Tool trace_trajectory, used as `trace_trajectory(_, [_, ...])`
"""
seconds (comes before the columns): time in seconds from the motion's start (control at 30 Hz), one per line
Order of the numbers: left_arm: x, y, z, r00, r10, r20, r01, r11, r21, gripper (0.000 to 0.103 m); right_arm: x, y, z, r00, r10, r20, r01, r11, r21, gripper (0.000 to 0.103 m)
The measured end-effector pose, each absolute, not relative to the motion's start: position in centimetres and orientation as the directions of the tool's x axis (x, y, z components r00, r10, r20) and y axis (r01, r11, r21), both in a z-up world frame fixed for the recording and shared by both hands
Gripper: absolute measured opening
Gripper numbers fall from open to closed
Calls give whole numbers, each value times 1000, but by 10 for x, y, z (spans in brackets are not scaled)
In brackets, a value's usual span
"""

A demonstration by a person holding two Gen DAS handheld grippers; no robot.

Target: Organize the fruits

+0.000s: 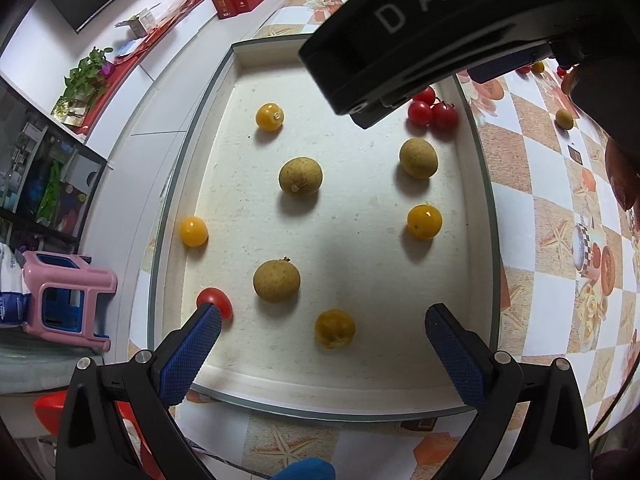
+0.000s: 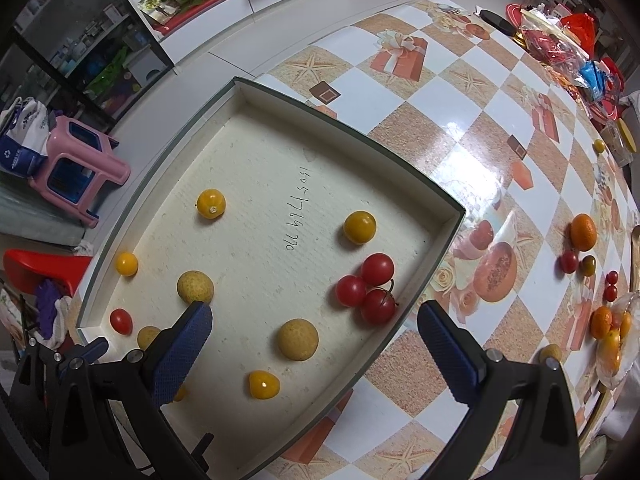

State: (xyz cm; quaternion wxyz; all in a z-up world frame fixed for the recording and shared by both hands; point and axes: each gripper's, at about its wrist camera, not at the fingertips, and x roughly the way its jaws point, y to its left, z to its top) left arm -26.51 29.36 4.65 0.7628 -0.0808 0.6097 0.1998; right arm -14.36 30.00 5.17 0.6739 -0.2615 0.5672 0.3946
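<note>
A shallow white tray on the checked table holds scattered fruit: several yellow tomatoes, three tan longans, a cluster of three red cherry tomatoes and a lone red one. My left gripper hovers open over the tray's near end, above a dull yellow fruit. My right gripper is open above the tray, empty; its black body crosses the top of the left wrist view.
More fruit lies loose on the table to the right: an orange, small red tomatoes, a longan and a bag of oranges. A pink stool and red chair stand beyond the table's left edge.
</note>
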Motion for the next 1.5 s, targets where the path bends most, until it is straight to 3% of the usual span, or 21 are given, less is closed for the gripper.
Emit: trace_trajectory(1.5, [-267, 290, 53, 180, 209, -961, -398, 909, 123, 102, -154, 301, 55, 48, 233, -971, -837, 540, 88, 103])
